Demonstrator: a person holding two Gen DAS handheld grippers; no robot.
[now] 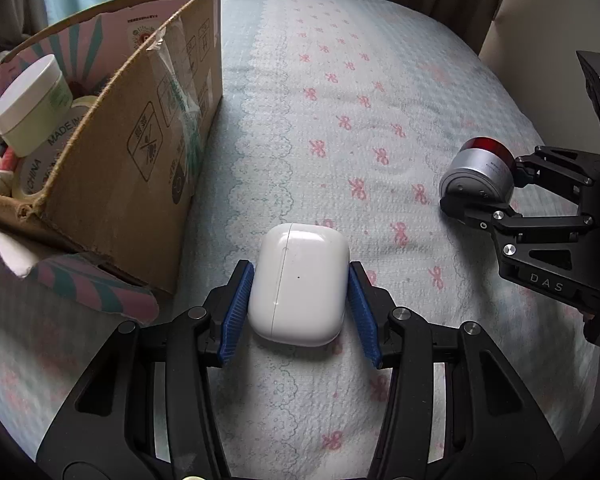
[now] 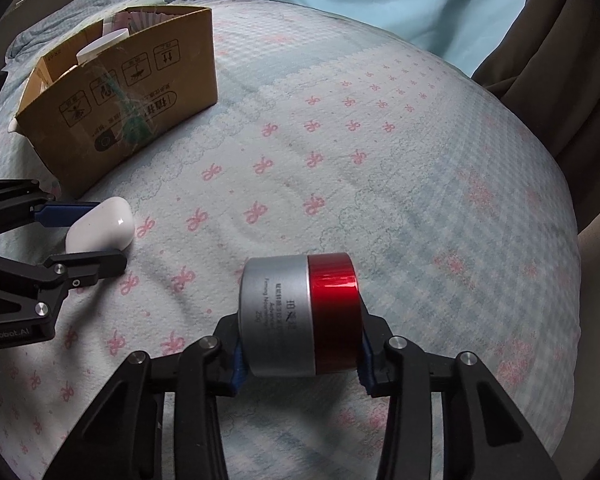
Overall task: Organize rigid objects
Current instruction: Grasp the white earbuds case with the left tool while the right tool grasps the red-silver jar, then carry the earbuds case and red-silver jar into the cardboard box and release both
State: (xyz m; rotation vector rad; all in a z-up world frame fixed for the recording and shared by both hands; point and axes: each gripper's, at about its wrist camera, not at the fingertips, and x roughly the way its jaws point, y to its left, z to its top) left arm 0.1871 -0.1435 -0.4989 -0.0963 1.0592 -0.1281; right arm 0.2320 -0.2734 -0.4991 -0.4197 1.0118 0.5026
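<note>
A white earbud case (image 1: 299, 286) lies on the bed between the blue pads of my left gripper (image 1: 300, 308). The left pad touches it; a thin gap shows at the right pad. It also shows in the right wrist view (image 2: 100, 228). My right gripper (image 2: 300, 356) is shut on a silver and red jar (image 2: 298, 316) lying on its side on the bed. The jar also shows in the left wrist view (image 1: 478, 174), with the right gripper (image 1: 500, 200) around it.
An open cardboard box (image 1: 148, 152) stands at the left, holding a white cream jar (image 1: 32, 108) and other small containers. It also shows in the right wrist view (image 2: 132, 92). The bedsheet (image 1: 340, 120) has pink bows. Curtains hang behind the bed.
</note>
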